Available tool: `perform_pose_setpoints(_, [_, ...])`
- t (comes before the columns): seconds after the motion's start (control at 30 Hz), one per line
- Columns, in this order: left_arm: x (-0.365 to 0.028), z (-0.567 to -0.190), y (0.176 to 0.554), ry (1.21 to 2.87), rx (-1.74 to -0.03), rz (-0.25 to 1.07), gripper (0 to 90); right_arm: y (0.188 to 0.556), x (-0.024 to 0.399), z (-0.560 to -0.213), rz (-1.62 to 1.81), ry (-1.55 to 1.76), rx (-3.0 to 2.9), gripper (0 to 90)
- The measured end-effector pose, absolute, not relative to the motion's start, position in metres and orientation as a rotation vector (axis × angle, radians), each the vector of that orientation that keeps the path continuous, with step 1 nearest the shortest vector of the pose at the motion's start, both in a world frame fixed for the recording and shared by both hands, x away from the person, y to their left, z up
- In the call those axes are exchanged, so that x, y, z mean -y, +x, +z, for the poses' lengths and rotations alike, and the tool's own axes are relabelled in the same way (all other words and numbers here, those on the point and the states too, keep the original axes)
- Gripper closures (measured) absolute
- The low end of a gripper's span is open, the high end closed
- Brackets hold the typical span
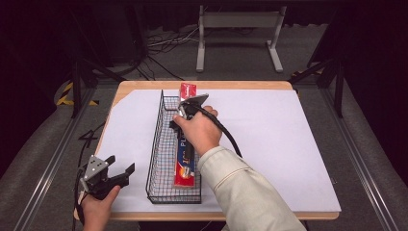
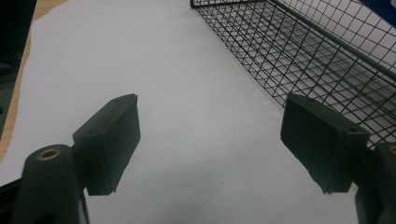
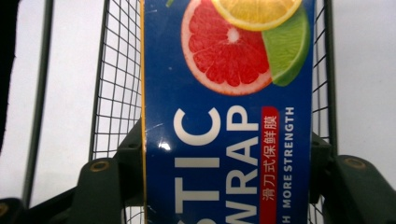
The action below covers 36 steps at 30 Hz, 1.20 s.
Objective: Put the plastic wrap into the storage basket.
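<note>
A long blue and red plastic wrap box (image 1: 184, 173) with citrus pictures lies lengthwise in a black wire basket (image 1: 154, 144), and its far red end sticks out past the basket's far rim. My right gripper (image 1: 186, 151) is shut across the middle of the box from above, under the person's hand. In the right gripper view the box (image 3: 226, 93) sits between the two jaws of my right gripper (image 3: 226, 154), one pad on each long side, with basket wire (image 3: 116, 93) beneath. My left gripper (image 1: 120, 166) rests open at the table's near left corner, its jaws (image 2: 210, 135) empty over white paper.
White paper (image 1: 279, 139) covers the wooden table (image 1: 144, 85). The basket's mesh wall (image 2: 327, 46) stands just right of the left gripper's jaws. A cable (image 1: 226, 132) trails from the right gripper across the paper. Beyond the table stands a grey metal frame (image 1: 239, 21).
</note>
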<state>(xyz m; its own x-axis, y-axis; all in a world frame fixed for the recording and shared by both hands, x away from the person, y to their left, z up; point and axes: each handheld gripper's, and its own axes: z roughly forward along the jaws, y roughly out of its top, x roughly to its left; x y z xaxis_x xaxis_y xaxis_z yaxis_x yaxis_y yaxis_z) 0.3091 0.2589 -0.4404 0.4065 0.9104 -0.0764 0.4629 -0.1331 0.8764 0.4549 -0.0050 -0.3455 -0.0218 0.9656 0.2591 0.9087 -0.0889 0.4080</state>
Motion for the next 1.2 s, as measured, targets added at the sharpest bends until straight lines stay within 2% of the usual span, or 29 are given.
perform_pose_setpoints(0.63, [-0.256,-0.44,0.309,1.782,-1.182,0.641,20.4,0.459,-0.004,-0.375,0.575,2.131,-2.081,38.7])
perform_pose_setpoints(1.2, [-0.255,-0.439,0.309,1.789,-1.183,0.65,20.4,0.46,-0.011,-0.384,0.507,2.13,-2.096,38.3])
